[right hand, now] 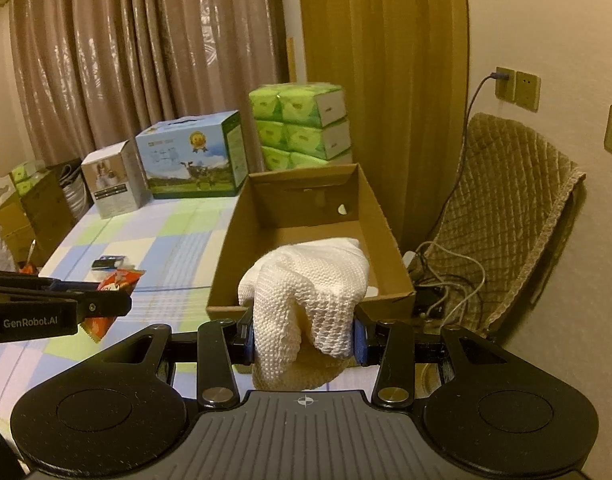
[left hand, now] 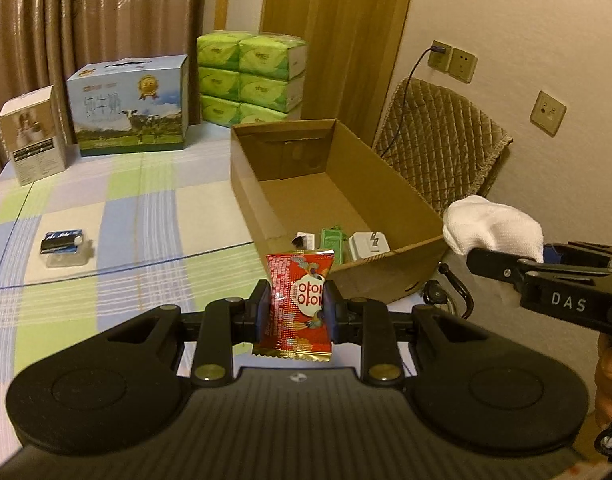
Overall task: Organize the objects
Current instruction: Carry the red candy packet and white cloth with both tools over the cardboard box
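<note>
Cardboard formed the open box (left hand: 402, 216) that sat at the right side of the desk (left hand: 145, 216), its near end holding a white plug (left hand: 364, 245), a green item (left hand: 330, 237) and a small dark-and-white piece (left hand: 302, 241). Left of the box, well apart from it, a small blue-and-black packet (left hand: 63, 240) lay on the checked cloth. Along the far edge stood a pale carton (left hand: 33, 134), a blue milk carton (left hand: 130, 106) with a cow on it, and stacked green tissue packs (left hand: 251, 78) just behind the box.

The left gripper (left hand: 297, 308) had its jaws closed on a red sachet (left hand: 297, 300), held upright in front of the box's near wall. The right gripper (right hand: 303, 338) had its jaws clamped on a white knitted cloth (right hand: 306, 280), which draped over them before the box's near rim; in the left view that cloth (left hand: 492, 228) hung beside the box's near right corner.

The desk wore a cloth of green, blue and white checks. Brown curtains (right hand: 145, 60) hung behind, a wooden panel (right hand: 386, 80) stood beside them, and a chair with a quilted cover (right hand: 506, 208) stood against the pale wall, where a cable ran to a socket (right hand: 506, 82). More cables (right hand: 446, 280) lay tangled under the chair.
</note>
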The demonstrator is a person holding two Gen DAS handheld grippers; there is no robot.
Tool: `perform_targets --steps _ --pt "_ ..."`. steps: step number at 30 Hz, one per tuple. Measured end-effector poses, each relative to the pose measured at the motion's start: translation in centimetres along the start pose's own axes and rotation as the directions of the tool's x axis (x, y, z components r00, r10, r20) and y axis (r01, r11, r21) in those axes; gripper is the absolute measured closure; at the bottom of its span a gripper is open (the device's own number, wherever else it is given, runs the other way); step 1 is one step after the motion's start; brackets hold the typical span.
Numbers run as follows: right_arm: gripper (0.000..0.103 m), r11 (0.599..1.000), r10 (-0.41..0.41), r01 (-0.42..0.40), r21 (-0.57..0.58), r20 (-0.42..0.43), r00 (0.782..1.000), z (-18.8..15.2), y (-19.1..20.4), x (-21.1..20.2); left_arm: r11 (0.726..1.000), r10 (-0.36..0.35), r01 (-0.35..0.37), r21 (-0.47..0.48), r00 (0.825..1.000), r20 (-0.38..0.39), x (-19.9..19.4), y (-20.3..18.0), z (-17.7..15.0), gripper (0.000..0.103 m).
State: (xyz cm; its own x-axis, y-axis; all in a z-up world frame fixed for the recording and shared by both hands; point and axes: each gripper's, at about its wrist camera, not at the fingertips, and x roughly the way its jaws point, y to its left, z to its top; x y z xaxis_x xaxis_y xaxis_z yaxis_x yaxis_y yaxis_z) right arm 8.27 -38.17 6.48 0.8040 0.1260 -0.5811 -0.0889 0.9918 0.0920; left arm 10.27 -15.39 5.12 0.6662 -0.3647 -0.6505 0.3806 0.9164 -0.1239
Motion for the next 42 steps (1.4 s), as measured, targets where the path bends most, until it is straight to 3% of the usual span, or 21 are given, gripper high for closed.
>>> perform_targets --steps 20,42 --pt "0.063 1.0 -0.01 0.01 -0.027 0.008 1.0 3.3 -2.5 3.2 1.0 -0.007 0.008 0.022 1.0 -0.014 4.8 -1.4 3.3 0.08" --pt "0.063 1.0 0.02 -0.02 0.006 -0.06 0.998 7.5 -5.8 12.8 0.999 -0.005 0.008 0.04 0.998 -0.065 14.4 -1.8 9.2 0.08"
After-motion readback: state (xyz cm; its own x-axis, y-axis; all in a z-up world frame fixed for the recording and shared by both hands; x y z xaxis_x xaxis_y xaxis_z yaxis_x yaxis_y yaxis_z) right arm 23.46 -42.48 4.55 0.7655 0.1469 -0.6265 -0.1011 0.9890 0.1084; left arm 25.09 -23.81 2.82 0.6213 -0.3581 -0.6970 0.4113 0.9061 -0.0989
